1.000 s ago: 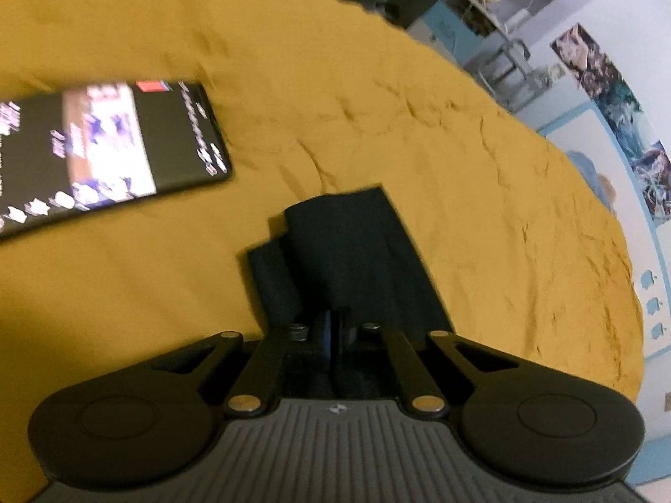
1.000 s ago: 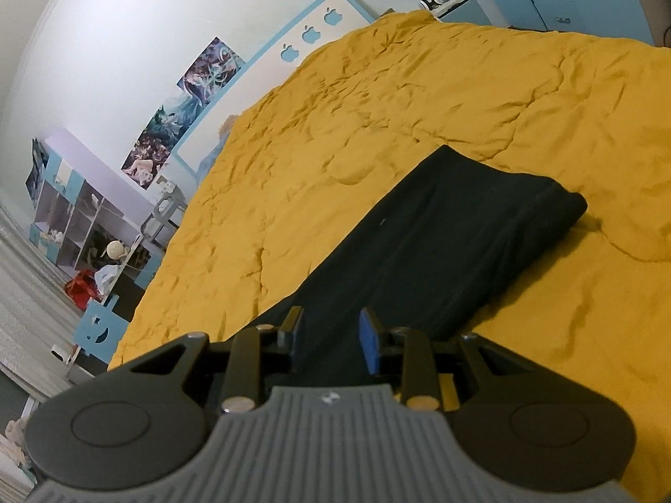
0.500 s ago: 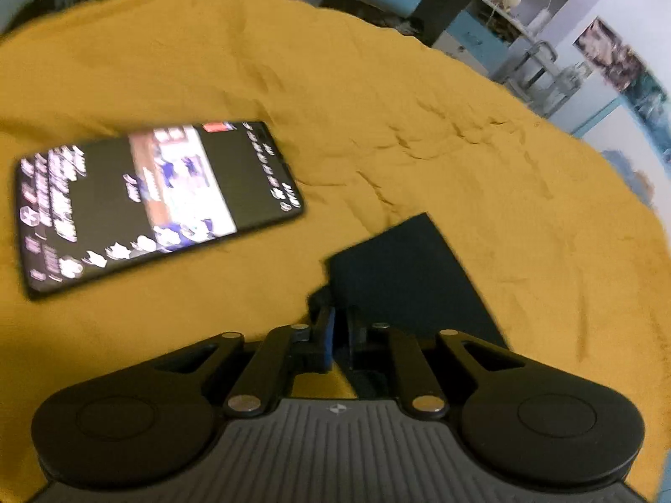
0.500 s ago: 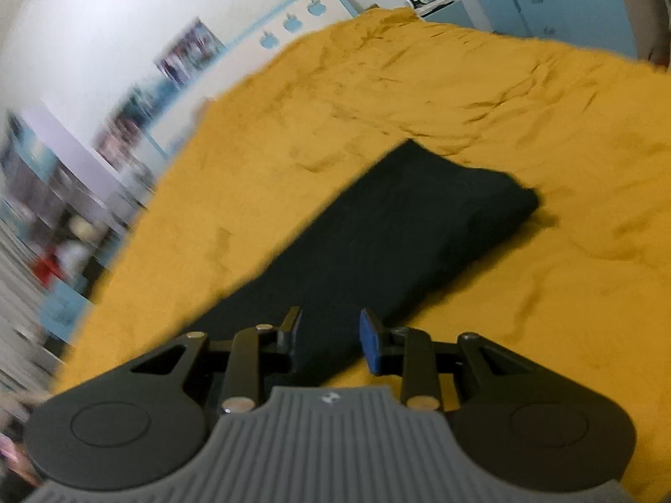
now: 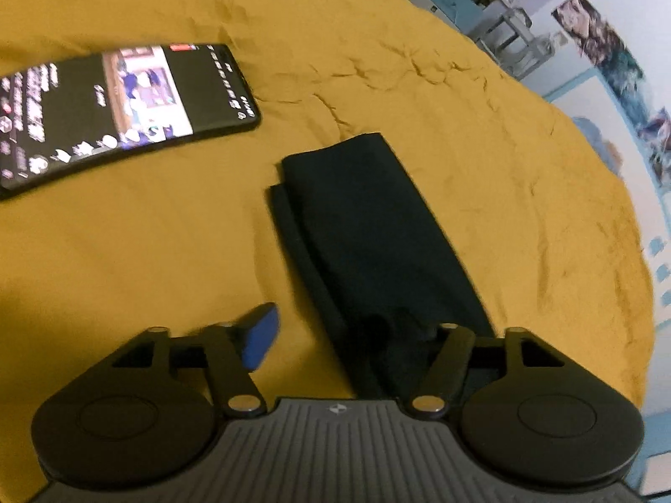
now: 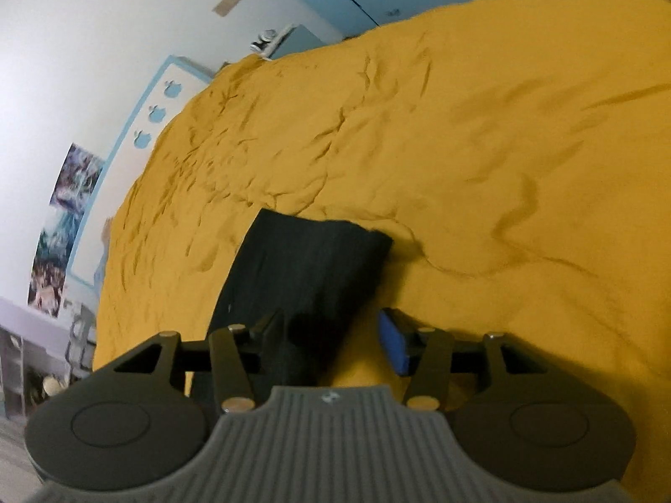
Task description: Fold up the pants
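Both claws are spread wide, gripping nothing. Left claw [image 5: 348,327] hovers over one end of the pants [image 5: 369,226], its fingers straddling the strip, I'd say because that is where the next lift would start. A phone [image 5: 113,105] lies face up off to its left, screen lit, well apart from the cloth. Those dark pants lie as a long narrow strip on the yellow bedspread [image 5: 524,159], so the lengthwise fold looks done. Right claw [image 6: 331,335] hangs over the opposite end of the pants [image 6: 306,260], one finger above the cloth, the other beside it.
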The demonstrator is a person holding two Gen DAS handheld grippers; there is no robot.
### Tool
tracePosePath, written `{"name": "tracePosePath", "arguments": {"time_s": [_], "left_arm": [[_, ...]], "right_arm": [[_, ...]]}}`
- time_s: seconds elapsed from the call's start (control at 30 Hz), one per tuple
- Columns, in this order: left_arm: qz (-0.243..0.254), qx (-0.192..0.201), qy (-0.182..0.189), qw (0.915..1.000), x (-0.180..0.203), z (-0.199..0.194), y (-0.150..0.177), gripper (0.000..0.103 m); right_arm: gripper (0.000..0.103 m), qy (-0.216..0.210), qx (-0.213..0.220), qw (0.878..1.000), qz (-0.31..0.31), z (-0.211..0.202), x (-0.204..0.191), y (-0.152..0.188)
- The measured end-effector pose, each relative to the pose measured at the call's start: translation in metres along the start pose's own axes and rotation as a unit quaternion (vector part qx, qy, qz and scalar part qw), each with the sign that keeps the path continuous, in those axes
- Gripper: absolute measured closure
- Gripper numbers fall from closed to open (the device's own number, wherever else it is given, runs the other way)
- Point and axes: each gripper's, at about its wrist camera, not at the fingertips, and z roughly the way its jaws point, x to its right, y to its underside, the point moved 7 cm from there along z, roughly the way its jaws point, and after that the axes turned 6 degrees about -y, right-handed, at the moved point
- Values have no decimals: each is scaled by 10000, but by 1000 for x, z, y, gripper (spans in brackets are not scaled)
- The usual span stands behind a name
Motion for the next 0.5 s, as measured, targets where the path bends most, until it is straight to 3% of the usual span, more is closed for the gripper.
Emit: {"name": "tracePosePath", "arguments": {"time_s": [0.03, 0.1, 0.13, 0.17, 0.23, 0.37, 0.5], "left_arm": [[-67, -31, 63, 10000, 1, 3, -2, 24], [-202, -88, 149, 9996, 0, 7, -5, 33], [-266, -107, 201, 9994, -1, 7, -5, 45], [-316, -139, 272, 9990, -1, 7, -6, 70], [-460, -347, 454, 9973, -1, 8, -2, 93], [-366, -481, 564, 9966, 0, 3, 7, 94], [-478, -510, 587, 9958, -9, 7, 7, 94]], "right_arm": [[76, 16, -39, 10000, 44, 6, 0, -2], [94, 12, -69, 9999, 149, 13, 0, -9], [95, -55, -55, 9997, 222, 12, 1, -13], [95, -122, -55, 9995, 299, 10, 2, -15], [96, -312, -39, 9984, 468, 2, 4, -19], [96, -553, 25, 9973, 478, -23, 4, -27], [97, -308, -154, 9988, 343, -24, 17, -17]]}}
